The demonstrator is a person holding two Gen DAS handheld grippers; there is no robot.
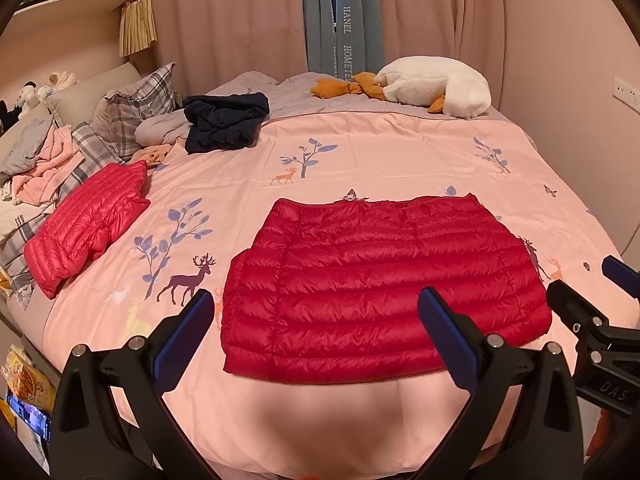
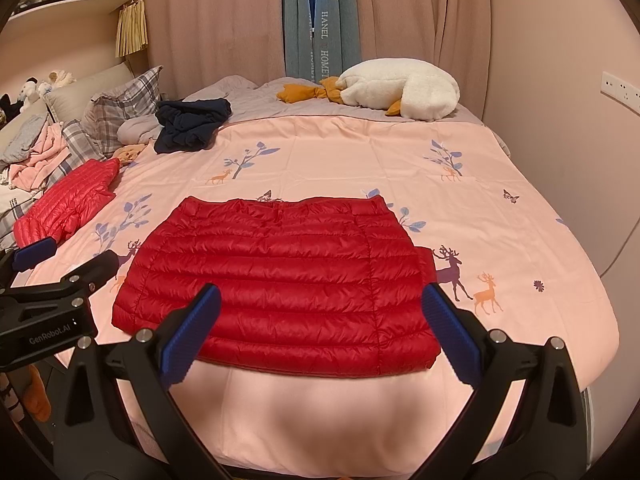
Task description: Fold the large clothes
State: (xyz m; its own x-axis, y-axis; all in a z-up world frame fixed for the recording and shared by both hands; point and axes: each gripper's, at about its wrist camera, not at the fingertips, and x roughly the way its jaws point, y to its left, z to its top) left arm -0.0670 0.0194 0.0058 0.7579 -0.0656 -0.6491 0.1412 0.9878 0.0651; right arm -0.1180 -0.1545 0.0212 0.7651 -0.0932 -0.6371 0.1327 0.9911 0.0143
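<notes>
Both grippers hover, jaws wide, empty.
Left gripper (image 1: 320,328) and right gripper (image 2: 320,328) face one folded red down jacket (image 1: 376,284); a second pink down jacket (image 1: 88,224) lies apart.

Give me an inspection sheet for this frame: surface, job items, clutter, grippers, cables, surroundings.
Surface: bed with pink deer-print cover, spread fairly flat.
Job's things: red puffer jacket lying flat and partly folded at the near edge; pink-red puffer jacket folded, at the left.
Clutter: dark navy garment crumpled; plaid pillows; white plush goose.
Grippers: left hand-held gripper open, empty; right hand-held gripper open, empty; both above the near edge.
Cables: nothing seen.
Surroundings: pink curtains, wall socket.
</notes>
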